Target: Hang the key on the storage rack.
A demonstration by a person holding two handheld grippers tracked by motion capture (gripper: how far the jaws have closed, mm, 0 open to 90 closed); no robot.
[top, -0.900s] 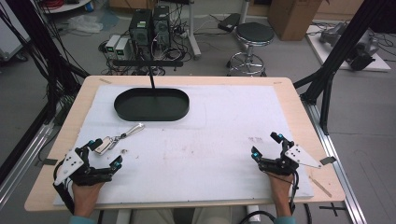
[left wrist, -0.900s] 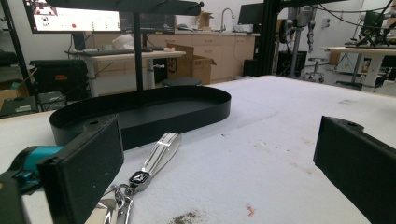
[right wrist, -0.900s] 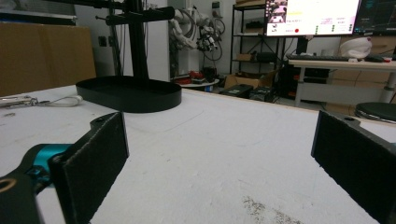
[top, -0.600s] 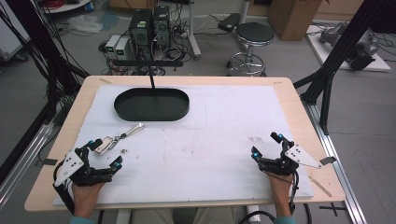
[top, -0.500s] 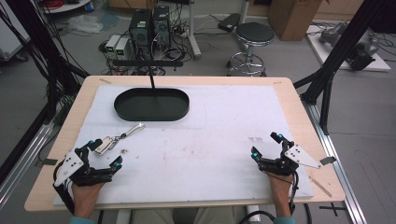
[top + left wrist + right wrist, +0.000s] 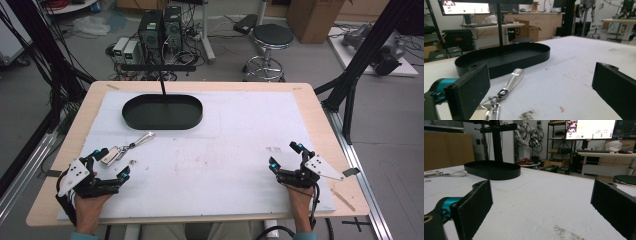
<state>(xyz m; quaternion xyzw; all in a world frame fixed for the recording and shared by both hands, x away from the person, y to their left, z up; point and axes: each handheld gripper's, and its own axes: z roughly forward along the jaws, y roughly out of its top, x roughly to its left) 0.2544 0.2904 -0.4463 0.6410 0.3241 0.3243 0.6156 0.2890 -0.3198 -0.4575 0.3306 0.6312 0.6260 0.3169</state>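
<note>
High view: keyring (image 6: 126, 147) just beyond left gripper's (image 6: 111, 164) parted jaws.

- The white mat (image 6: 240, 145) lies bare across its middle and right, from the right gripper (image 6: 285, 156) up to the far edge; a hand could sweep there freely.
- The black oval tray (image 6: 162, 112) blocks the far left, and a thin black post (image 6: 162, 86) rises at its far rim.
- A key ring with a silver strap (image 6: 127, 147) lies between the tray and the left gripper (image 6: 111, 163), just beside that gripper's outer jaw.
- Both grippers' jaws stand wide apart, with bare mat between them.
</note>
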